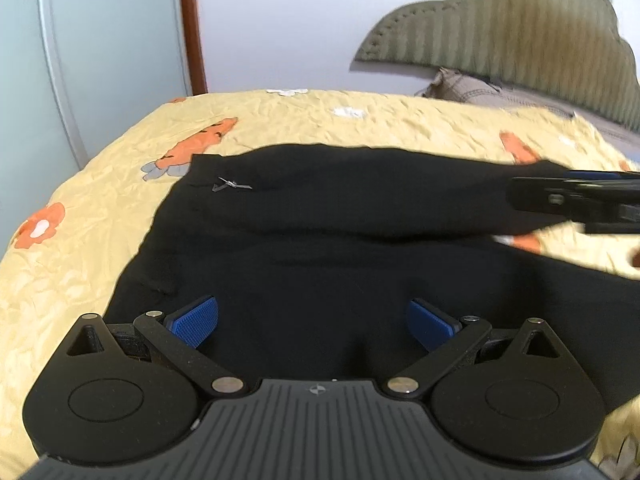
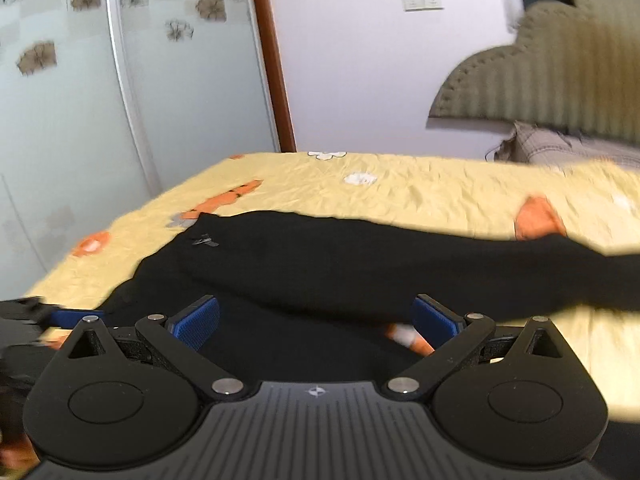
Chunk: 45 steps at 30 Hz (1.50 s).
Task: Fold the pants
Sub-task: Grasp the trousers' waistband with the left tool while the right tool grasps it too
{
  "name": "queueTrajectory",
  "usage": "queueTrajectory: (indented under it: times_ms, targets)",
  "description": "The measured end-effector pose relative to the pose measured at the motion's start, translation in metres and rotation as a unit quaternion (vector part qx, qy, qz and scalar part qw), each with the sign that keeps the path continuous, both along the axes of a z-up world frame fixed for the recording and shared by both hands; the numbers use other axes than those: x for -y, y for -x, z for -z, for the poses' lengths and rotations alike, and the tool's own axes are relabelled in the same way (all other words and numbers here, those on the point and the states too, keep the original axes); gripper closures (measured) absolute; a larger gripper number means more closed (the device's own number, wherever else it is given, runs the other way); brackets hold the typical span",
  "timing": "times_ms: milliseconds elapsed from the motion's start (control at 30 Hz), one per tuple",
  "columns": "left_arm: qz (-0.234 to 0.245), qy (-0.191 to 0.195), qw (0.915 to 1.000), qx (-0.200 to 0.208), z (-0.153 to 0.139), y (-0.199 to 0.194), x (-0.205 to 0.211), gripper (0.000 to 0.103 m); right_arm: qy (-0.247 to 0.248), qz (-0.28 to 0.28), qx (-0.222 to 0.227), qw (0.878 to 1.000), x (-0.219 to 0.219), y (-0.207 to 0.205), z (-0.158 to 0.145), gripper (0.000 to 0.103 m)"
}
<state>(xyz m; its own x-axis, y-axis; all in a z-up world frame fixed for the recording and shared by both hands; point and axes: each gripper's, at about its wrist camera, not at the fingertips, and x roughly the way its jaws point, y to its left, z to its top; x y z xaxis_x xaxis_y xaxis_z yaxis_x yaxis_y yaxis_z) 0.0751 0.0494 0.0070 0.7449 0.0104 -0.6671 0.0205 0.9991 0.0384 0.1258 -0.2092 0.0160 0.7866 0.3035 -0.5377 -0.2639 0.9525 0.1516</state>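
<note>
Pants (image 1: 320, 216) on bedspread (image 1: 80, 264), both claws agape.

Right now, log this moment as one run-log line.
task: fold pants | black pants spread on yellow bedspread, legs apart | left gripper open above pants | right gripper open, empty

White wall (image 2: 360, 80), olive headboard (image 1: 520, 32), yellow bedspread (image 1: 360, 124).
</note>
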Motion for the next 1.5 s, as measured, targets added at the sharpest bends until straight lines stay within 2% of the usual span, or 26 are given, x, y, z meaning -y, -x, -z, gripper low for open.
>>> queueTrajectory:
  times_ms: [100, 200, 300, 400, 467, 533, 667, 700, 733, 800, 833, 933, 1033, 1133, 1200, 1300, 1333, 1367, 1433, 1467, 1500]
  targets:
    - [-0.026, -0.004, 0.9996, 0.007, -0.009, -0.016, -0.017, 0.001, 0.010, -0.054, -0.030, 0.998, -0.017, -0.059, 0.005, 0.000]
    - [-0.057, -0.002, 0.9982, 0.017, -0.017, -0.032, -0.039, 0.001, 0.015, -0.112, -0.036, 0.993, -0.035, -0.113, 0.012, 0.001]
    - [-0.077, 0.015, 0.9969, -0.006, -0.022, -0.054, -0.059, 0.001, 0.047, -0.150, -0.053, 0.986, -0.056, -0.168, 0.022, 0.001]
    - [-0.085, 0.055, 0.9940, -0.041, -0.025, -0.080, -0.079, 0.001, 0.076, -0.172, -0.067, 0.980, -0.069, -0.218, 0.034, 0.001]
    - [-0.094, 0.080, 0.9907, -0.057, -0.026, -0.095, -0.090, 0.001, 0.092, -0.179, -0.072, 0.977, -0.077, -0.243, 0.042, 0.007]
    - [-0.100, 0.097, 0.9878, -0.069, -0.027, -0.111, -0.099, 0.001, 0.087, -0.202, -0.096, 0.971, -0.083, -0.266, 0.052, 0.024]
    - [-0.105, 0.111, 0.9854, -0.074, -0.029, -0.138, -0.106, 0.002, 0.101, -0.231, -0.138, 0.958, -0.089, -0.283, 0.069, 0.030]
    - [-0.107, 0.116, 0.9845, -0.076, -0.030, -0.145, -0.107, 0.002, 0.100, -0.239, -0.131, 0.957, -0.089, -0.281, 0.069, 0.040]
    - [-0.109, 0.125, 0.9831, -0.079, -0.029, -0.152, -0.107, 0.002, 0.091, -0.250, -0.131, 0.955, -0.088, -0.281, 0.067, 0.070]
    - [-0.110, 0.154, 0.9779, -0.089, -0.030, -0.167, -0.111, 0.002, 0.086, -0.248, -0.127, 0.957, -0.086, -0.275, 0.062, 0.096]
    - [-0.110, 0.174, 0.9739, -0.095, -0.028, -0.176, -0.113, 0.001, 0.097, -0.252, -0.118, 0.956, -0.088, -0.268, 0.060, 0.097]
    - [-0.113, 0.249, 0.9538, -0.125, -0.019, -0.206, -0.125, 0.002, 0.144, -0.254, -0.075, 0.954, -0.099, -0.242, 0.054, 0.097]
    - [-0.118, 0.303, 0.9331, -0.154, -0.006, -0.233, -0.134, 0.003, 0.198, -0.259, 0.005, 0.945, -0.115, -0.201, 0.042, 0.097]
    - [-0.120, 0.349, 0.9112, -0.182, 0.008, -0.252, -0.141, 0.003, 0.256, -0.266, 0.078, 0.926, -0.130, -0.153, 0.036, 0.097]
    - [-0.128, 0.377, 0.8959, -0.197, 0.017, -0.262, -0.146, 0.002, 0.283, -0.269, 0.110, 0.914, -0.136, -0.128, 0.037, 0.097]
    - [-0.146, 0.403, 0.8783, -0.211, 0.031, -0.271, -0.155, 0.004, 0.329, -0.275, 0.153, 0.890, -0.143, -0.099, 0.042, 0.097]
    - [-0.154, 0.416, 0.8693, -0.217, 0.037, -0.273, -0.157, 0.004, 0.339, -0.276, 0.161, 0.885, -0.144, -0.093, 0.045, 0.097]
    - [-0.158, 0.439, 0.8550, -0.226, 0.045, -0.275, -0.161, 0.007, 0.343, -0.276, 0.165, 0.883, -0.144, -0.089, 0.046, 0.097]
    - [-0.170, 0.479, 0.8297, -0.232, 0.056, -0.274, -0.166, 0.023, 0.354, -0.275, 0.176, 0.876, -0.146, -0.082, 0.050, 0.097]
    - [-0.177, 0.487, 0.8233, -0.232, 0.058, -0.270, -0.167, 0.044, 0.361, -0.276, 0.177, 0.873, -0.148, -0.080, 0.052, 0.097]
    - [-0.178, 0.482, 0.8254, -0.233, 0.059, -0.268, -0.167, 0.066, 0.363, -0.275, 0.176, 0.873, -0.151, -0.080, 0.054, 0.097]
